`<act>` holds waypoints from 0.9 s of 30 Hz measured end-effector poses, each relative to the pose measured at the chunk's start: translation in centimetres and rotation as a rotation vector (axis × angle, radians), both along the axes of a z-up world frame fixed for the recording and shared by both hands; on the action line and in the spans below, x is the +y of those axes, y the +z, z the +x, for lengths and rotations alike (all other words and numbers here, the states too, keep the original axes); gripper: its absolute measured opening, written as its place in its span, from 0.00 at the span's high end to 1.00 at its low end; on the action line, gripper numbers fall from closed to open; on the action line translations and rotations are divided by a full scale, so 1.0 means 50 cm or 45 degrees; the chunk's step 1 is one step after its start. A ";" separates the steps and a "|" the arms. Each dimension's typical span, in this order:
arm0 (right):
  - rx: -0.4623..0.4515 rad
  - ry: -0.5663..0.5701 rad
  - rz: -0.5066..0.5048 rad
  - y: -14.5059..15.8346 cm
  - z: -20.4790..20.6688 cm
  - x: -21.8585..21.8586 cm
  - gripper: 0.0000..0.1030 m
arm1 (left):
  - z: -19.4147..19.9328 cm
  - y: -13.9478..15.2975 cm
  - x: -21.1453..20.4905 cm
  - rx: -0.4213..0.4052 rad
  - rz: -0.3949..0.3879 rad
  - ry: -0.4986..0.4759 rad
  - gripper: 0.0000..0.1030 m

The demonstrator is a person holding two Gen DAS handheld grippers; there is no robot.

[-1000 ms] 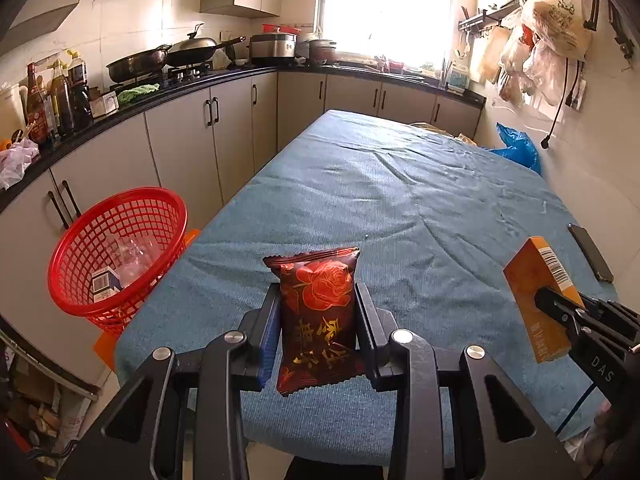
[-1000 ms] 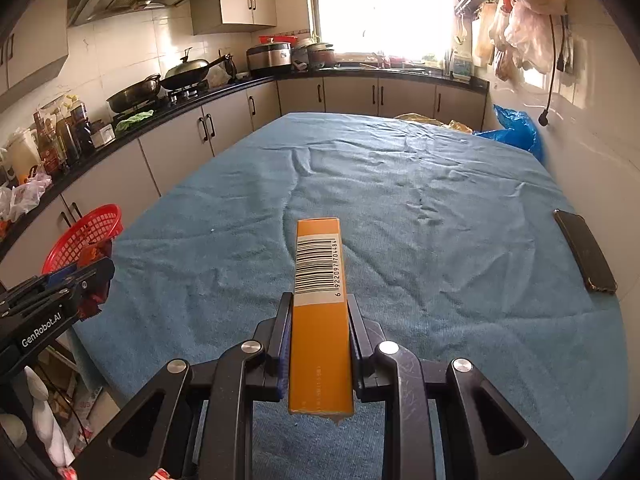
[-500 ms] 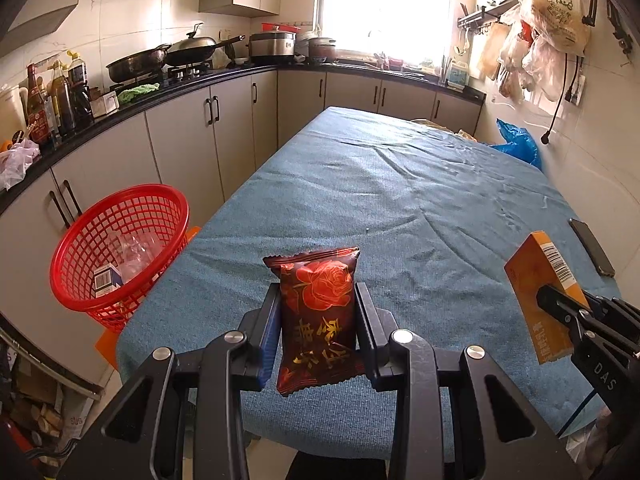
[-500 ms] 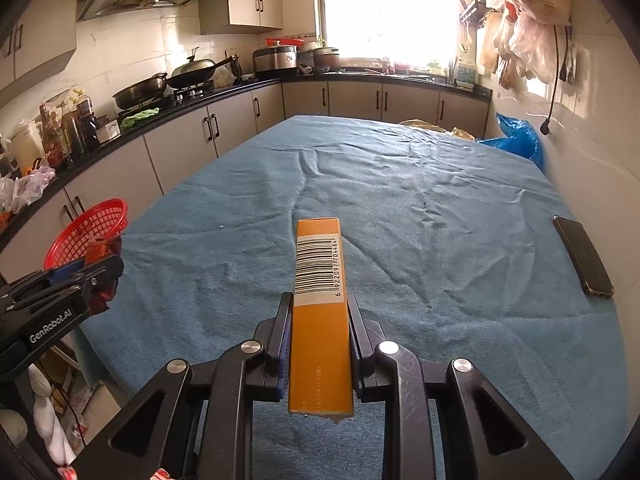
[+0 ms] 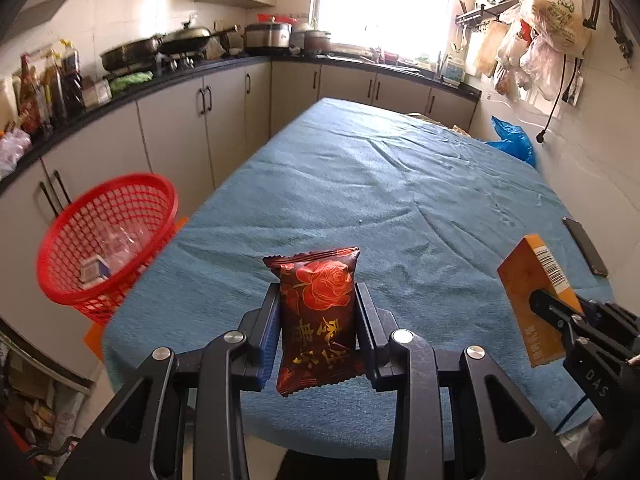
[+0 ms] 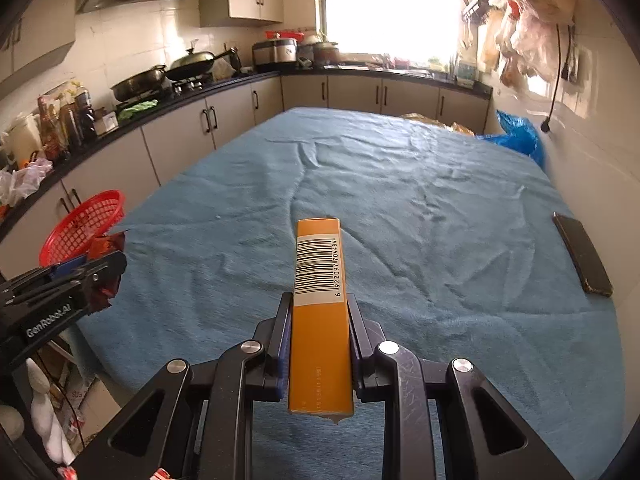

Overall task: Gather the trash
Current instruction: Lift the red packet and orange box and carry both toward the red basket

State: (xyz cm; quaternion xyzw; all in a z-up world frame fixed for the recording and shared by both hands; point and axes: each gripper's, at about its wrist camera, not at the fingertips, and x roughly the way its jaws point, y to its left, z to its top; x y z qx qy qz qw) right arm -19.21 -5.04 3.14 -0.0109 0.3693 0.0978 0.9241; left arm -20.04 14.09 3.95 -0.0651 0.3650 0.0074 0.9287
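Observation:
My left gripper (image 5: 317, 300) is shut on a dark red snack packet (image 5: 318, 320) with a rose print, held above the near edge of the blue-covered table (image 5: 380, 184). My right gripper (image 6: 320, 308) is shut on an orange box (image 6: 320, 320) with a barcode, also above the near edge. The box also shows in the left wrist view (image 5: 536, 300). The packet also shows in the right wrist view (image 6: 105, 272). A red mesh basket (image 5: 108, 240) stands to the left of the table and holds some trash.
A black phone (image 6: 582, 254) lies at the table's right edge by the wall. A blue plastic bag (image 6: 516, 136) sits at the far right corner. Kitchen cabinets (image 5: 176, 128) and a counter with pans run along the left and back.
Both grippers have drawn back and up a little from the table, still holding their items. The left view has turned slightly toward the red basket.

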 end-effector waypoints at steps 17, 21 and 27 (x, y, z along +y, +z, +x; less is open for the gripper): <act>0.146 -0.045 0.173 -0.061 0.044 -0.040 0.63 | 0.045 -0.056 0.041 0.112 -0.217 -0.036 0.51; 0.119 -0.059 0.170 -0.063 0.048 -0.039 0.57 | 0.049 -0.055 0.032 0.100 -0.195 -0.060 0.44; 0.112 -0.079 0.199 -0.062 0.049 -0.044 0.46 | 0.048 -0.057 0.033 0.081 -0.200 -0.082 0.39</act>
